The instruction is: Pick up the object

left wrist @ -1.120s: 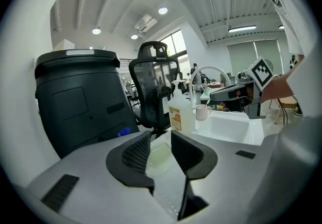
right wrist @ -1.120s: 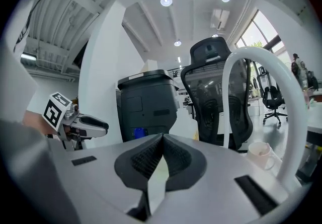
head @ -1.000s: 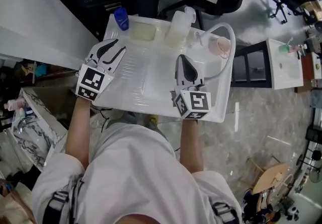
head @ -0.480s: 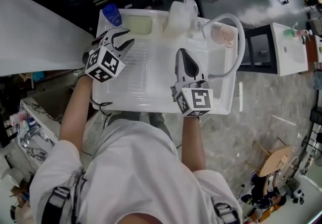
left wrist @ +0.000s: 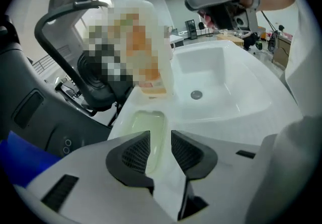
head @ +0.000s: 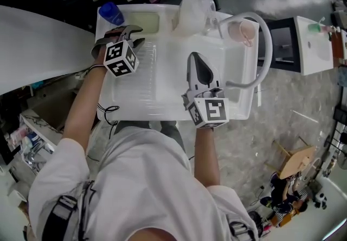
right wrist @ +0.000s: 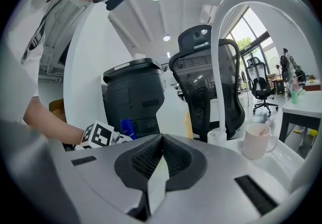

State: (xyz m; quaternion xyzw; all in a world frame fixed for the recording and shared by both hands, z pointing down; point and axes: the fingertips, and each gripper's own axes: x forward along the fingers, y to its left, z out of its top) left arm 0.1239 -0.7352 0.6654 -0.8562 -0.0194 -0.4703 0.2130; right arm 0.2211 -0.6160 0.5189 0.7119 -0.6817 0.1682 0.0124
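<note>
A pale yellow pad (head: pixel 146 22) lies in a shallow recess at the back left of the white sink unit (head: pixel 162 93). My left gripper (head: pixel 130 33) hovers just short of it, jaws open a finger's width with nothing between them. In the left gripper view the yellow pad (left wrist: pixel 143 127) lies straight ahead of the left gripper (left wrist: pixel 161 150). My right gripper (head: pixel 201 72) is over the middle of the basin, shut and empty. In its own view the right gripper (right wrist: pixel 161 156) has its pads pressed together.
A blue-capped bottle (head: pixel 111 13) stands off the sink's back left corner. A translucent jug (head: pixel 190 15) stands behind the basin, and a pink mug (head: pixel 241 32) is at the back right. A white arched faucet (head: pixel 263 45) curves over the right side. The drain (left wrist: pixel 196 95) is in the basin.
My left gripper has moved forward and to the right, from the sink's left edge up to the yellow pad at the back. The right gripper has barely moved.
</note>
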